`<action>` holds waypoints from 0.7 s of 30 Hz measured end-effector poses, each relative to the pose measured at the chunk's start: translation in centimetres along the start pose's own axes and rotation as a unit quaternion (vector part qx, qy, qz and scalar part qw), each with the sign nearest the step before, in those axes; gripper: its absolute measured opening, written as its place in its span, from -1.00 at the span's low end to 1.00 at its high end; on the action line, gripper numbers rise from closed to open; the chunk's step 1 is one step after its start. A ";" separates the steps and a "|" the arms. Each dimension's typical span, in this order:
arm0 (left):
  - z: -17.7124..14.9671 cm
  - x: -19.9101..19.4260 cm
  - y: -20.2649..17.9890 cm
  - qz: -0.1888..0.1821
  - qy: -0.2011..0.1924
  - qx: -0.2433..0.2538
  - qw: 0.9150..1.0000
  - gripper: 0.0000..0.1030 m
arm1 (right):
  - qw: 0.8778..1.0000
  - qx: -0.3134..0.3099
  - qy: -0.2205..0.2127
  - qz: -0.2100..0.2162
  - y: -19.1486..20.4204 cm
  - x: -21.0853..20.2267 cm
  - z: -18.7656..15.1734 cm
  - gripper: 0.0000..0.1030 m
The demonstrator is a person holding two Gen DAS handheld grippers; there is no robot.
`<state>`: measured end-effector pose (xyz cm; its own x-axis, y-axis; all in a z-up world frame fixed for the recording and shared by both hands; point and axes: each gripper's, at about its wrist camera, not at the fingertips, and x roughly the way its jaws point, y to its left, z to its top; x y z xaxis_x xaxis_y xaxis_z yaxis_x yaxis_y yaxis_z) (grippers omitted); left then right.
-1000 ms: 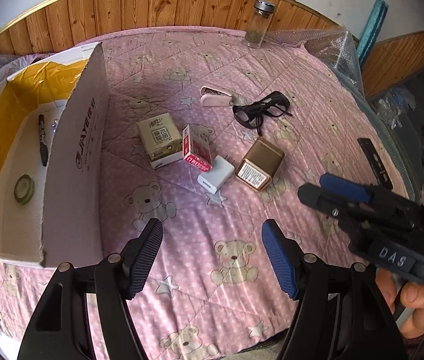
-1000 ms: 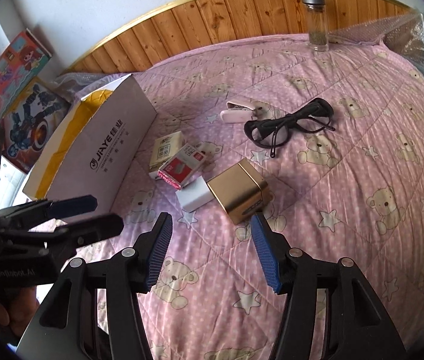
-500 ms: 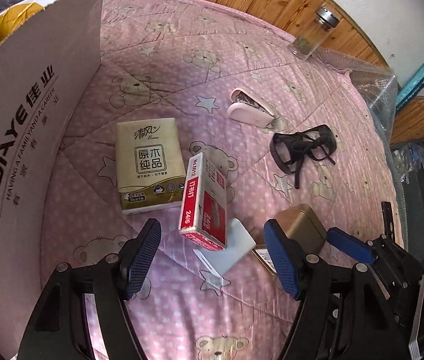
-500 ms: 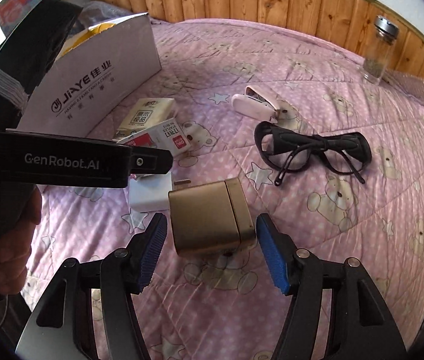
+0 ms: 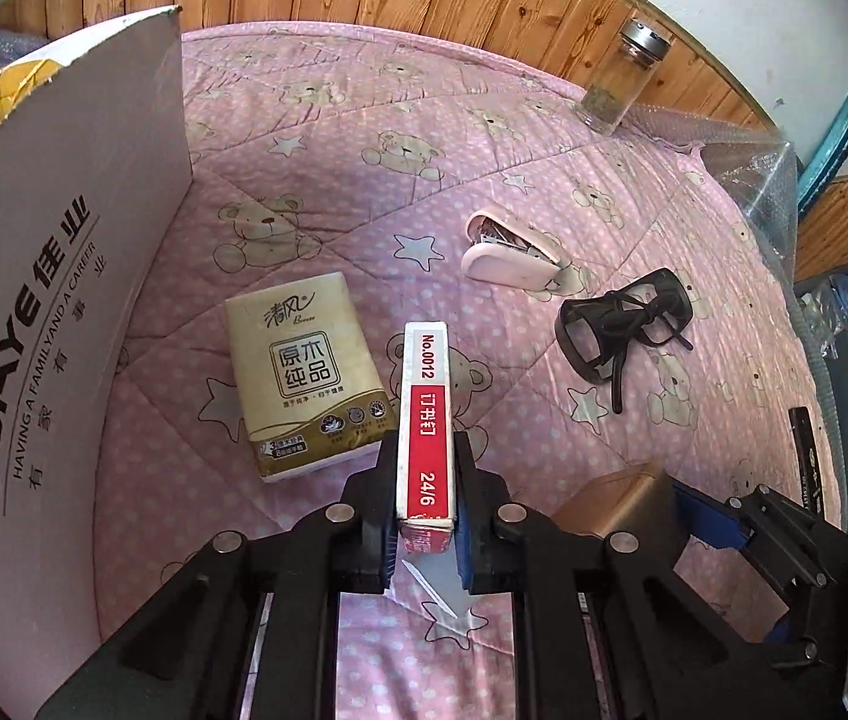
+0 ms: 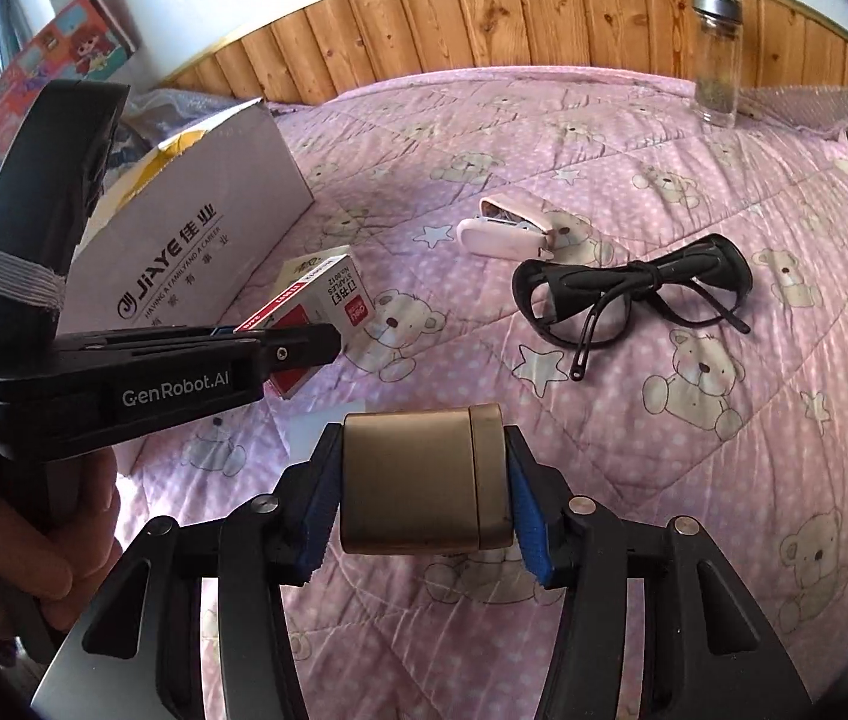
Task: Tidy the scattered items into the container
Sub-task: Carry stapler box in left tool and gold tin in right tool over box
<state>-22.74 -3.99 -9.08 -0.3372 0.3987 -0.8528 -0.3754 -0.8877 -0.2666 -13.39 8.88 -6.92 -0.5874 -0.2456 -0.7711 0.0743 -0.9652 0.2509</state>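
My left gripper [image 5: 424, 480] is shut on a red and white staples box [image 5: 426, 420], held edge-up over the pink quilt. My right gripper [image 6: 421, 492] is shut on a gold tin [image 6: 424, 480]; that tin [image 5: 622, 498] shows at the lower right of the left wrist view. The open cardboard box [image 5: 34, 312] stands at the left. A tissue pack [image 5: 304, 372], a pink stapler [image 5: 514, 252] and black glasses [image 5: 622, 324] lie on the quilt. A white charger [image 5: 442, 570] lies partly hidden under the left fingers.
A glass jar [image 6: 718, 60] stands at the back by the wooden headboard. A black pen [image 5: 805, 456] lies near the quilt's right edge. Bubble wrap [image 5: 748, 168] sits at the back right. A person's hand [image 6: 16, 540] holds the left gripper.
Both grippers moved forward and down and went from open to shut: the left took hold of the staples box, the right took hold of the gold tin.
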 end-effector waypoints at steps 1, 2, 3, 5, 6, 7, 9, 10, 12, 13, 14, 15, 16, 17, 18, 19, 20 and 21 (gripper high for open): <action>-0.1 -0.4 -0.1 0.003 -0.002 0.004 1.000 -0.70 | 1.000 0.007 -0.002 0.002 0.0 -0.3 -0.2 0.03; -0.2 -0.7 -0.3 0.004 -0.003 0.008 1.000 -0.70 | 1.000 0.012 -0.004 0.000 0.1 -0.5 -0.4 0.03; -0.3 -1.1 -0.5 0.002 -0.002 0.012 1.000 -0.70 | 1.000 0.017 -0.005 -0.004 0.2 -0.7 -0.6 0.03; -0.7 -2.0 -0.6 -0.002 -0.007 0.016 1.000 -0.70 | 1.000 0.027 -0.004 -0.011 0.2 -1.1 -1.1 0.03; -1.0 -2.5 -0.7 -0.008 -0.009 0.016 1.000 -0.70 | 0.999 0.033 -0.007 -0.014 0.3 -1.4 -1.3 0.03; -1.2 -3.0 -0.7 -0.013 -0.012 0.016 1.000 -0.70 | 0.999 0.039 -0.010 -0.016 0.4 -1.8 -1.6 0.03; -1.7 -4.0 -0.9 -0.020 -0.019 0.018 0.999 -0.70 | 0.998 0.053 -0.017 -0.020 0.5 -2.5 -2.2 0.03; -2.0 -4.4 -1.0 -0.022 -0.020 0.020 0.999 -0.70 | 0.998 0.062 -0.020 -0.023 0.6 -3.0 -2.6 0.03; -2.6 -4.9 -1.2 -0.026 -0.020 0.023 0.999 -0.70 | 0.996 0.079 -0.026 -0.024 0.6 -3.7 -3.3 0.04; -3.0 -5.2 -1.3 -0.028 -0.019 0.024 0.999 -0.70 | 0.996 0.085 -0.028 -0.024 0.7 -4.1 -3.6 0.03; -3.3 -5.4 -1.4 -0.029 -0.018 0.026 0.999 -0.70 | 0.995 0.089 -0.030 -0.024 0.8 -4.6 -3.9 0.03; -3.7 -5.7 -1.5 -0.030 -0.017 0.027 0.999 -0.70 | 0.995 0.091 -0.032 -0.025 1.0 -5.0 -4.1 0.04; -4.1 -6.0 -1.6 -0.030 -0.017 0.028 0.999 -0.70 | 0.995 0.091 -0.035 -0.028 1.2 -5.4 -4.3 0.04; -4.4 -6.4 -1.6 -0.031 -0.019 0.029 0.999 -0.70 | 0.995 0.091 -0.037 -0.028 1.4 -5.9 -4.5 0.04; -4.7 -6.9 -1.7 -0.032 -0.021 0.029 0.999 -0.70 | 0.995 0.092 -0.040 -0.029 1.8 -6.4 -4.6 0.04; -5.0 -7.4 -1.7 -0.032 -0.025 0.029 0.999 -0.70 | 0.994 0.091 -0.043 -0.029 2.1 -6.9 -4.8 0.03; -5.3 -8.0 -1.7 -0.034 -0.028 0.029 0.999 -0.70 | 0.995 0.089 -0.045 -0.028 2.4 -7.3 -4.9 0.04; -5.5 -8.5 -1.6 -0.035 -0.032 0.029 0.998 -0.70 | 0.995 0.087 -0.047 -0.028 2.8 -7.6 -5.0 0.04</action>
<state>-14.49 -7.23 -3.83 -0.3613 0.4747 -0.8025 -0.4492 -0.8428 -0.2963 -4.63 7.56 -3.26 -0.6601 -0.1747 -0.7306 -0.0962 -0.9449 0.3128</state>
